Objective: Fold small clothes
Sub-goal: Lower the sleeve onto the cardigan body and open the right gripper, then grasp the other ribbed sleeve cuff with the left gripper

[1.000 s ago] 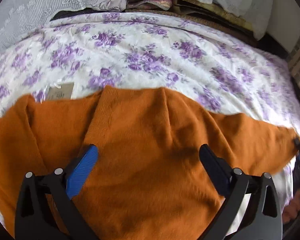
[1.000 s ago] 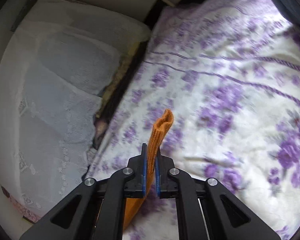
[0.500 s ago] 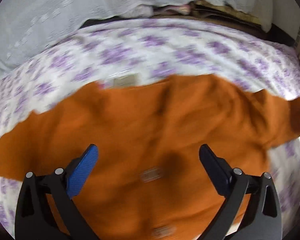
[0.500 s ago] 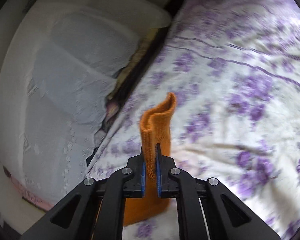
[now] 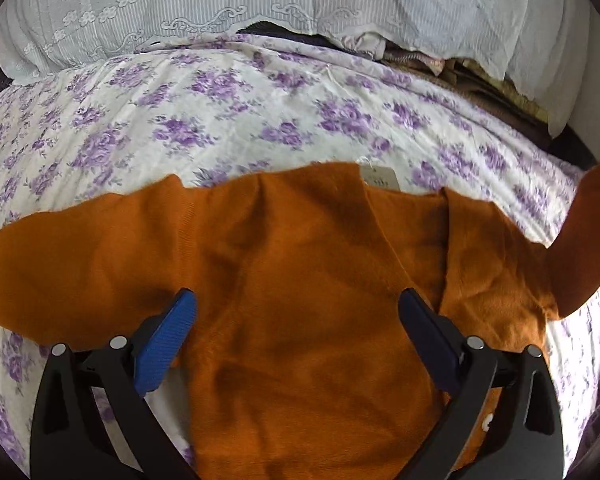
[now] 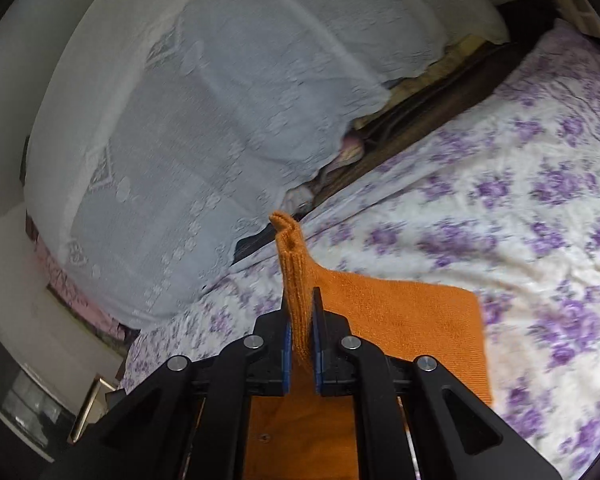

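Observation:
An orange knit sweater [image 5: 300,280] lies spread on a bed with a purple-flowered cover [image 5: 220,120]. A paper tag [image 5: 378,178] shows at its neckline. My left gripper [image 5: 296,312] is open and hovers over the sweater's body, touching nothing. My right gripper [image 6: 300,344] is shut on the ribbed cuff of the sweater's sleeve [image 6: 292,276] and holds it lifted. The lifted sleeve [image 5: 588,240] also shows at the right edge of the left wrist view. Part of the sweater [image 6: 400,320] lies flat below the right gripper.
A white lace cover [image 5: 260,0] drapes over bedding at the far side of the bed. Folded fabrics [image 5: 460,72] are stacked in the gap behind it. A dark cabinet [image 6: 20,392] stands at the lower left of the right wrist view.
My right gripper has carried the sleeve cuff up and inward over the sweater. The left gripper's view has shifted, with the sweater now lower and more centred. The left gripper stays open.

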Action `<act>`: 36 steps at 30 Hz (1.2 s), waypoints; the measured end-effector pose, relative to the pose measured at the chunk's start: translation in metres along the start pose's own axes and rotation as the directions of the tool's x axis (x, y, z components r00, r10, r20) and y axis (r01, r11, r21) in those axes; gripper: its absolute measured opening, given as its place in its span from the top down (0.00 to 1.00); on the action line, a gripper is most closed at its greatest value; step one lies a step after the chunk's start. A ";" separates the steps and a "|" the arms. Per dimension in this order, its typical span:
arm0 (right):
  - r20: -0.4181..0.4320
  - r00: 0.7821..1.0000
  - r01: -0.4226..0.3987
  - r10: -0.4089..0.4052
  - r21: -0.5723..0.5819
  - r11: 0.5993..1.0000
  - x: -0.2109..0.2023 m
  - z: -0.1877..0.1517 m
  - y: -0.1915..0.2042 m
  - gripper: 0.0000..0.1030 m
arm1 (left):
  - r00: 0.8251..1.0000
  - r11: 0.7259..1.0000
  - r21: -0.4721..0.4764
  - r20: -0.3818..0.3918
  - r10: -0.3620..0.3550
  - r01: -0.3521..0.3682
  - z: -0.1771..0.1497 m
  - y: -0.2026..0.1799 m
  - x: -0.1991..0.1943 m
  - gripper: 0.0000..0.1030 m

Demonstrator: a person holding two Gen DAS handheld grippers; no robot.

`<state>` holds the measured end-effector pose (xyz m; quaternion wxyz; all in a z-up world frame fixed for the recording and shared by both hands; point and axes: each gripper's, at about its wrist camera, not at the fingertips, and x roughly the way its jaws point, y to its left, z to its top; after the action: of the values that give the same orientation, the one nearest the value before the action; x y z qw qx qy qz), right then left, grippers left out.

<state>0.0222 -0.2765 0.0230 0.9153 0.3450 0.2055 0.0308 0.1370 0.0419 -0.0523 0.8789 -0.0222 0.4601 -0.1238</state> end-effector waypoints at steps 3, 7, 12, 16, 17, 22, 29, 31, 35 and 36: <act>-0.043 0.999 -0.023 0.022 -0.033 0.999 0.020 -0.015 0.031 0.92 | 1.000 0.998 -0.053 0.012 -0.028 0.029 0.006 0.019 -0.004 0.05; -0.105 0.993 -0.052 0.045 -0.060 0.997 0.048 -0.037 0.061 0.92 | 0.997 0.987 -0.142 0.029 -0.071 0.074 0.011 0.047 -0.010 0.05; -0.198 0.978 -0.084 0.062 -0.103 0.991 0.086 -0.075 0.098 0.92 | 0.993 0.966 -0.229 0.049 -0.110 0.118 0.018 0.077 -0.015 0.05; -0.279 0.960 -0.071 0.032 -0.134 0.988 0.115 -0.107 0.112 0.92 | 0.991 0.955 -0.262 0.043 -0.130 0.137 0.018 0.091 -0.013 0.05; -0.306 0.952 -0.060 0.013 -0.146 0.987 0.123 -0.117 0.113 0.92 | 0.990 0.954 -0.265 0.040 -0.132 0.138 0.017 0.092 -0.012 0.05; -0.426 0.903 -0.014 -0.064 -0.179 0.984 0.153 -0.153 0.104 0.89 | 0.990 0.954 -0.265 0.035 -0.138 0.142 0.019 0.094 -0.010 0.05; -0.449 0.893 -0.086 0.004 -0.163 0.983 0.126 -0.140 0.105 0.51 | 0.989 0.957 -0.249 0.046 -0.143 0.150 0.020 0.091 -0.017 0.05; -0.436 0.900 -0.113 0.016 -0.197 0.974 0.109 -0.131 0.107 0.47 | 0.988 0.962 -0.226 0.060 -0.143 0.152 0.020 0.084 -0.022 0.05; -0.354 0.935 -0.083 -0.006 -0.236 0.968 0.074 -0.100 0.090 0.46 | 0.984 0.973 -0.157 0.085 -0.159 0.171 0.017 0.062 -0.034 0.05; -0.326 0.945 -0.051 -0.026 -0.226 0.973 0.070 -0.090 0.079 0.46 | 0.980 0.972 -0.134 0.085 -0.181 0.192 0.015 0.055 -0.034 0.05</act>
<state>0.0569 -0.1473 -0.0116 0.9022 0.2276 0.3470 0.1172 0.1417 0.1023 -0.0242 0.8755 -0.1321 0.4318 -0.1719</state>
